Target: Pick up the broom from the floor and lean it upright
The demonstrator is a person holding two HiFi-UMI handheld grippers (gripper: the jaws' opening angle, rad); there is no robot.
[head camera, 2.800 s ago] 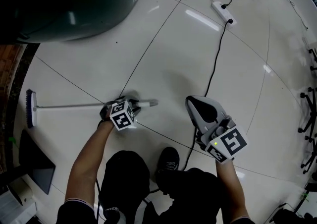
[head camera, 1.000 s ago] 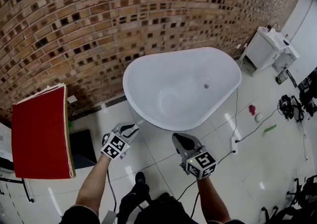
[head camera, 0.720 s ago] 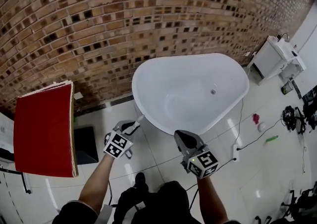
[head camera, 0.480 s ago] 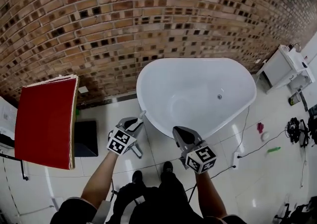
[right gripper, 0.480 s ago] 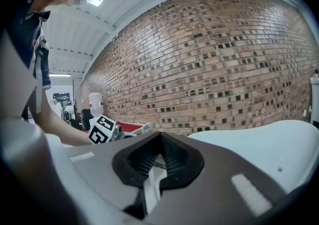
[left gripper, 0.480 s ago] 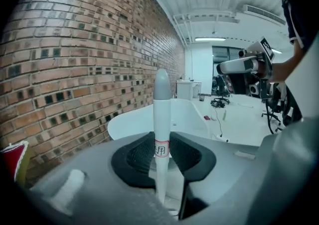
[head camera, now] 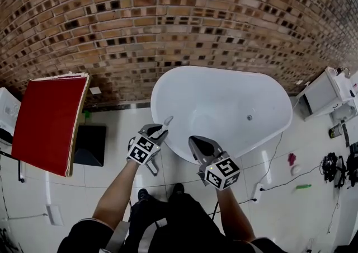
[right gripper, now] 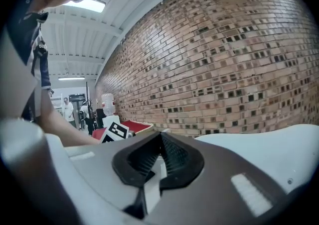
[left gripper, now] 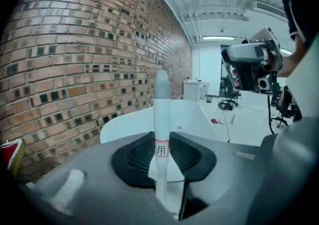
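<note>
Of the broom (head camera: pixel 166 121) we see only the top end; its head, below the left gripper (head camera: pixel 155 130), escapes us.

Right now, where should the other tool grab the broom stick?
Probably the bare white broom stick just above the left tool. It stands upright and thin, so the right tool should come level from its own side, jaws straddling it.

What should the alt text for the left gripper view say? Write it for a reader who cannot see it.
The jaws of the left gripper are shut on a white broom handle with a grey tip, which runs straight up the middle of the picture. Behind it lies a white bathtub, with a brick wall along the left.
</note>
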